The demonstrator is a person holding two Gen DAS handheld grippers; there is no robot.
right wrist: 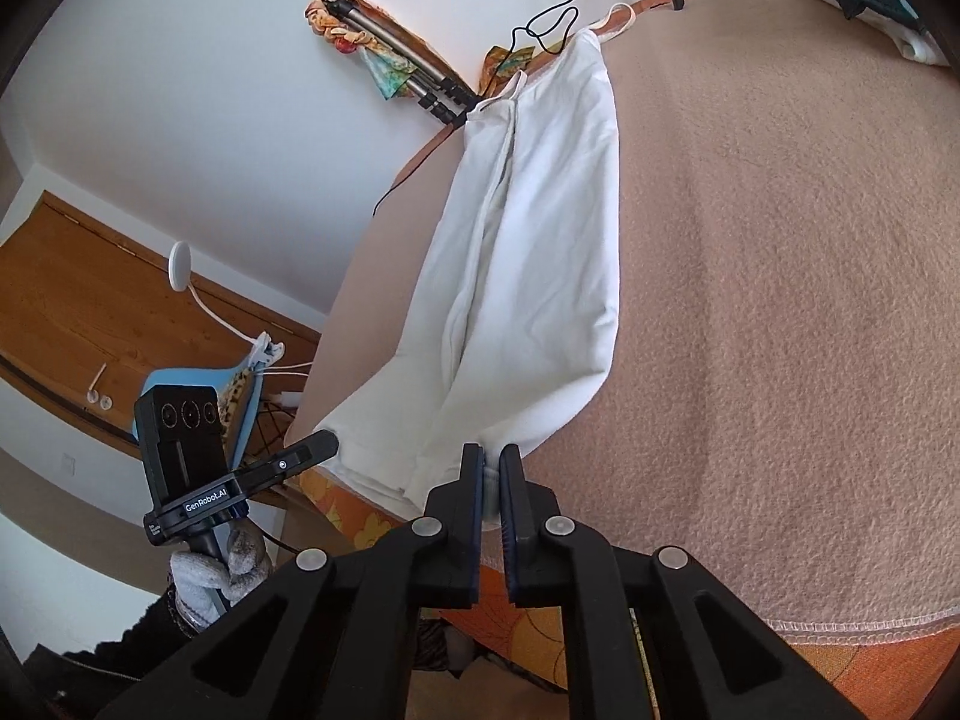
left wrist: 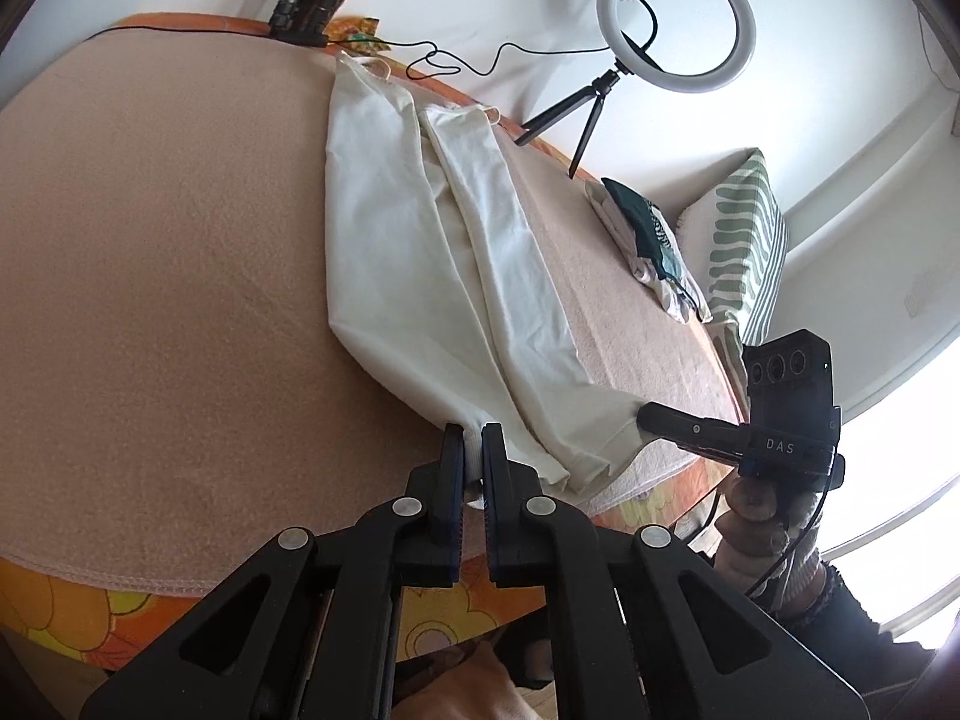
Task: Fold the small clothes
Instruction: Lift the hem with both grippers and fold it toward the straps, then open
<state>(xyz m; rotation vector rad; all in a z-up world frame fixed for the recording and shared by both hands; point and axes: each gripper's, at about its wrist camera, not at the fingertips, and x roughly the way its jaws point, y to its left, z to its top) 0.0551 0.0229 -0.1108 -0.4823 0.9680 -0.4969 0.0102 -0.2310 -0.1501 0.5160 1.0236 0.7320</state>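
Note:
A white strappy top [left wrist: 420, 252] lies lengthwise on a pink blanket [left wrist: 150, 300], both long sides folded in, straps at the far end. My left gripper [left wrist: 473, 438] is shut on the near hem corner. My right gripper [left wrist: 645, 414] grips the other hem corner, to the right. In the right wrist view the top [right wrist: 540, 240] stretches away from my right gripper [right wrist: 492, 462], which is shut on its hem, with the left gripper [right wrist: 327, 444] at the other corner to the left.
A ring light on a tripod [left wrist: 672, 24] stands at the far edge with its cable. Folded clothes [left wrist: 648, 240] and a striped pillow [left wrist: 744, 240] lie to the right. A folded tripod [right wrist: 414, 72] leans at the wall. The bed's near edge has an orange flowered sheet [left wrist: 72, 618].

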